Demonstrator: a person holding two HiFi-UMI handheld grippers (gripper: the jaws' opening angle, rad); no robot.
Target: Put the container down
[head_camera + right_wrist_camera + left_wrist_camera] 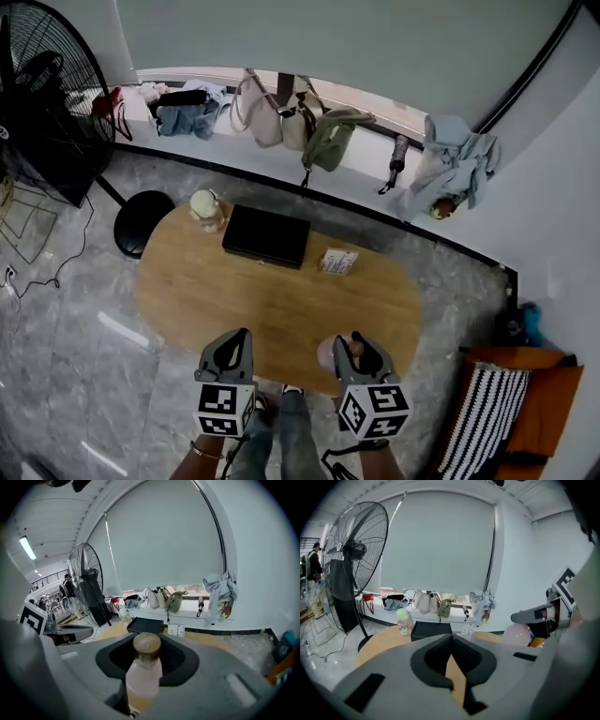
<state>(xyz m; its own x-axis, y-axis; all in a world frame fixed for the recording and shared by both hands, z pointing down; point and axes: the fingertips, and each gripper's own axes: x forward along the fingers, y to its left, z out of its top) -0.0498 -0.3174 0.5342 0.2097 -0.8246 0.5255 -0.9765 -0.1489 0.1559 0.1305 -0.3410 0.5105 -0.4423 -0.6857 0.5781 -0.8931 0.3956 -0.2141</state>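
my right gripper (146, 657) is clamped on the container (143, 674), a pale pink bottle with a round wooden cap, upright between my pads, which press its sides. in the head view the container (330, 354) sits at about 5 o'clock on the oval wooden table (272, 300), right at the near edge; i cannot tell whether its base touches the wood. my left gripper (451, 641) has its fingers closed tip to tip with nothing in them, and it hovers at about 7 o'clock of the table. a black case (267, 236) lies toward 12 o'clock, a jar (206, 210) with a pale lid at 10 o'clock, a small box (337, 262) at 1 o'clock. a big fan (42, 103) stands off at 10 o'clock.
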